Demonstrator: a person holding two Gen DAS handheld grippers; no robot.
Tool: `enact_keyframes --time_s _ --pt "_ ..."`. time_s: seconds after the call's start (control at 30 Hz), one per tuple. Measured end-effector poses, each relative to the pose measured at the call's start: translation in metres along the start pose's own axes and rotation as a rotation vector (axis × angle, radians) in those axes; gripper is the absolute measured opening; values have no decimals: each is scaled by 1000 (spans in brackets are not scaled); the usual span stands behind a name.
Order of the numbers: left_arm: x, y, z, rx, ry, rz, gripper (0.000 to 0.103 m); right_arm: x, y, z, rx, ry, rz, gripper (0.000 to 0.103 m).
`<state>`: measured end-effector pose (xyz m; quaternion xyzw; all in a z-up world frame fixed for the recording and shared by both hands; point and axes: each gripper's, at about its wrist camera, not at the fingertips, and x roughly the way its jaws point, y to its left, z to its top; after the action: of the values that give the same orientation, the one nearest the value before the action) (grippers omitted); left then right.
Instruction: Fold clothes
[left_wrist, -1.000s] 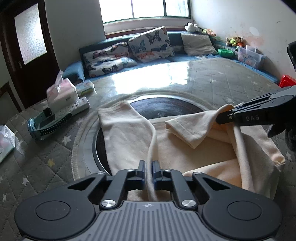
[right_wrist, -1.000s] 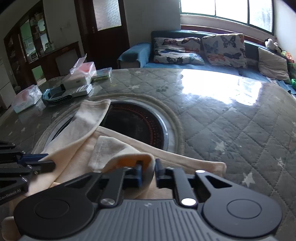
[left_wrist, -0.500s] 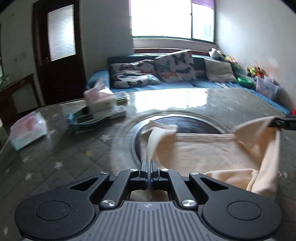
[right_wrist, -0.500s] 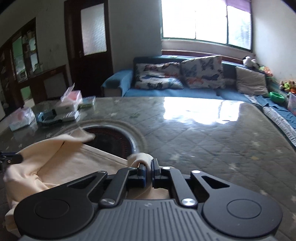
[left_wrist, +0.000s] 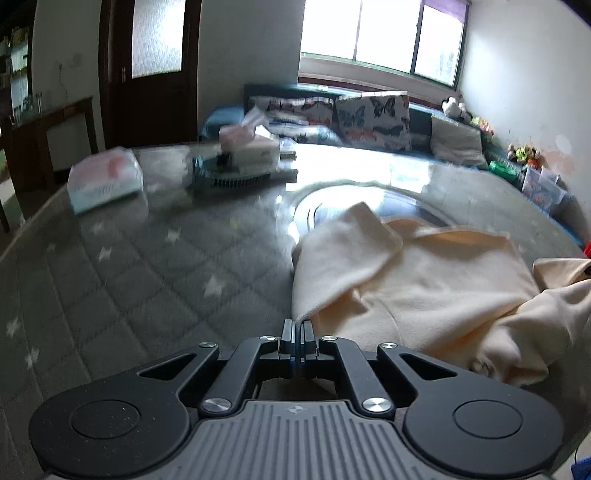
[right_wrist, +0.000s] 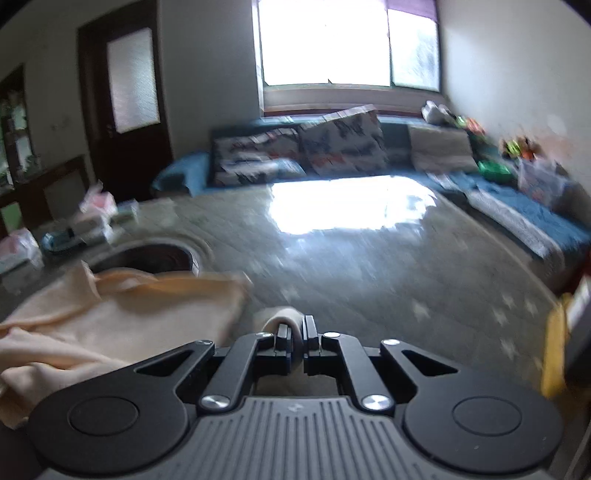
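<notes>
A cream garment lies spread and rumpled on the quilted grey table, partly over the round dark inset. My left gripper is shut on the garment's near left edge. In the right wrist view the same garment stretches off to the left. My right gripper is shut on a small fold of its cloth, at the garment's near right corner. Both views are motion-blurred.
The round dark inset sits in the quilted table. Tissue packs and a teal tray with boxes stand at the far left. A sofa with butterfly cushions lies beyond. A yellow object is at the right.
Both grippers have pulled apart and back towards me, still holding the cloth. The garment has been drawn out flatter across the table. The right gripper has left the left wrist view.
</notes>
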<state>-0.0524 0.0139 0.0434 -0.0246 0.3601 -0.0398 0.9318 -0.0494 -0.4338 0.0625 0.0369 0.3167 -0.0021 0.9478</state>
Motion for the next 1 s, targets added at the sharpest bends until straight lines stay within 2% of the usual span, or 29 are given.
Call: enact_keyframes --time_s 0.13,0.27,0.33,0.4,0.43,0.53,0.57,0.63,0.7,0.77,0.8,0.87,1.0 --pt "2 5 -13 10 52 5 3 23 -12 -13 7 107 -15 5" --pt "4 4 -14 16 65 20 3 48 -8 -9 9 123 -22 6" --pt "6 3 -14 19 74 41 7 60 -5 -1 -1 120 -24 9" --pt "7 3 -14 16 83 62 8 74 -2 7 -9 117 -34 18" --pt "7 3 -14 15 86 73 9 80 -1 11 -15 114 -41 19" --pt "7 5 -13 20 89 95 22 89 1 17 -23 98 -52 25" --pt "7 5 -14 25 89 99 25 91 1 19 -25 89 -59 30" --pt "5 5 -14 40 84 113 41 96 2 24 -29 71 -74 35" --pt "3 3 -14 61 74 134 44 102 4 29 -29 63 -76 42" --pt "1 3 -13 70 65 133 50 108 10 33 -42 62 -61 43" --pt "0 3 -12 71 60 129 55 111 14 33 -59 63 -55 46" --pt "-1 4 -11 72 54 134 57 119 23 35 -92 65 -43 55" --pt "-2 0 -7 78 44 122 57 137 38 34 -156 90 -34 56"
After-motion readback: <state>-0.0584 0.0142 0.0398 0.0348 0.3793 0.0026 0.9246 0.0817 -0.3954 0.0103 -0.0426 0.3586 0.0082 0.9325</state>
